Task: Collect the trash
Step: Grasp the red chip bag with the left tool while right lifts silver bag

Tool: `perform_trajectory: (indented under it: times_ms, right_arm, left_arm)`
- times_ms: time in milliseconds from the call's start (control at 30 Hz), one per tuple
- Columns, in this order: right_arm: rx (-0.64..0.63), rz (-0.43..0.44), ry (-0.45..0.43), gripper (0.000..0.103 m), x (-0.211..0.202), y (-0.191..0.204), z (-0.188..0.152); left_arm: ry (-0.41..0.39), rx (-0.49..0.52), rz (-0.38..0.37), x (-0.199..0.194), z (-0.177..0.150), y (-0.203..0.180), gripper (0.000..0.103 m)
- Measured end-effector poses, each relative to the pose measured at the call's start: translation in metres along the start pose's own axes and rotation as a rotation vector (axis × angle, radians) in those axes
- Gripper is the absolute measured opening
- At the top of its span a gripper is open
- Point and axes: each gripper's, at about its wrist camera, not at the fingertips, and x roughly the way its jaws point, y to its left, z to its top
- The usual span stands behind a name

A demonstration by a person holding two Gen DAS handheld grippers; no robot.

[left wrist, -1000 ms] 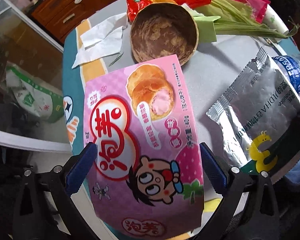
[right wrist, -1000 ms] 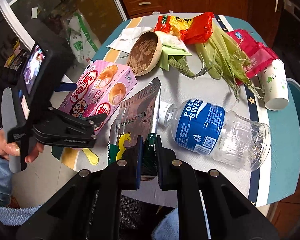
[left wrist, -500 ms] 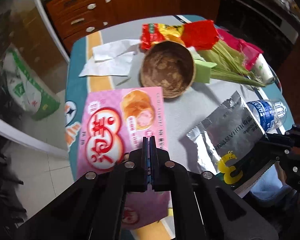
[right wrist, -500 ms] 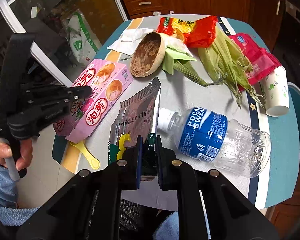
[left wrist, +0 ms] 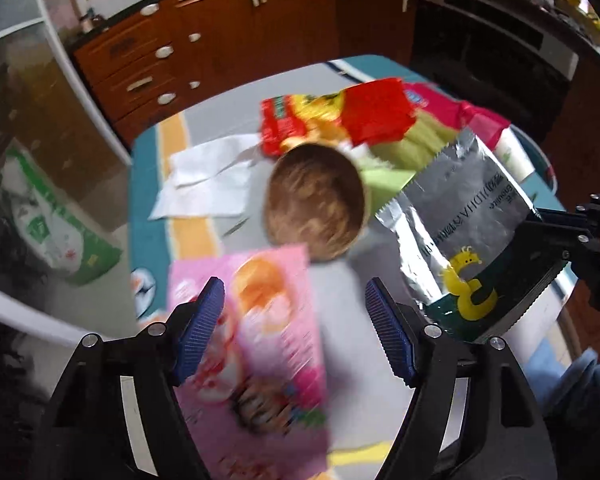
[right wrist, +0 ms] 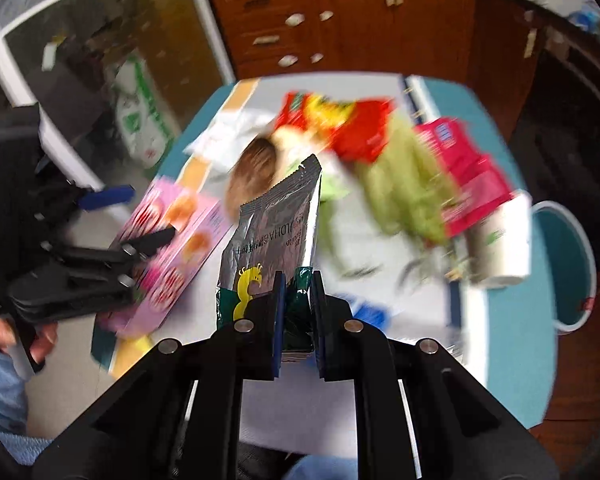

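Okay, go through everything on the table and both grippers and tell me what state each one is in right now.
Left gripper: jaws opening, above the pink box, not gripping it.
Right gripper: shut on the silver pouch.
Silver pouch: lifted, torn open at top.
Pink box: lying flat on the table.
Brown bowl: tipped on its side, empty.
Paper cup: lying on its side.
Napkin: unfolded, flat.

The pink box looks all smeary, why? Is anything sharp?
Left wrist view: the pink box is smeared by motion, while the left claw stays crisp. Right wrist view: the table litter blurs, but the silver packet in the right claw looks sharp.
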Motion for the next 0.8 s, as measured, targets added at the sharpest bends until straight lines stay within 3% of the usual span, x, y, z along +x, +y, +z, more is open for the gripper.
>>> perform_trajectory:
  times_ms: [133, 267, 400, 633, 733, 800]
  right_arm:
    - [0.060, -0.044, -0.035, 0.012, -0.013, -0.032, 0.014]
    - [0.109, -0.053, -0.046, 0.012, -0.016, -0.061, 0.024]
    - [0.152, -0.058, -0.059, 0.012, -0.017, -0.088, 0.032]
    - [0.218, -0.076, -0.121, 0.012, -0.032, -0.130, 0.050]
    - [0.237, -0.078, -0.139, 0.012, -0.035, -0.139, 0.053]
    - [0.252, -0.077, -0.145, 0.012, -0.034, -0.147, 0.056]
  left_arm:
    - [0.021, 0.030, -0.042, 0.031, 0.025, -0.023, 0.074]
    - [0.076, 0.048, -0.034, 0.069, 0.042, -0.039, 0.074]
    - [0.111, 0.024, -0.055, 0.080, 0.050, -0.043, 0.074]
    - [0.014, 0.055, -0.112, 0.048, 0.090, -0.061, 0.074]
    - [-0.017, 0.067, -0.083, 0.052, 0.112, -0.068, 0.074]
    - [0.003, 0.059, -0.089, 0.068, 0.129, -0.074, 0.074]
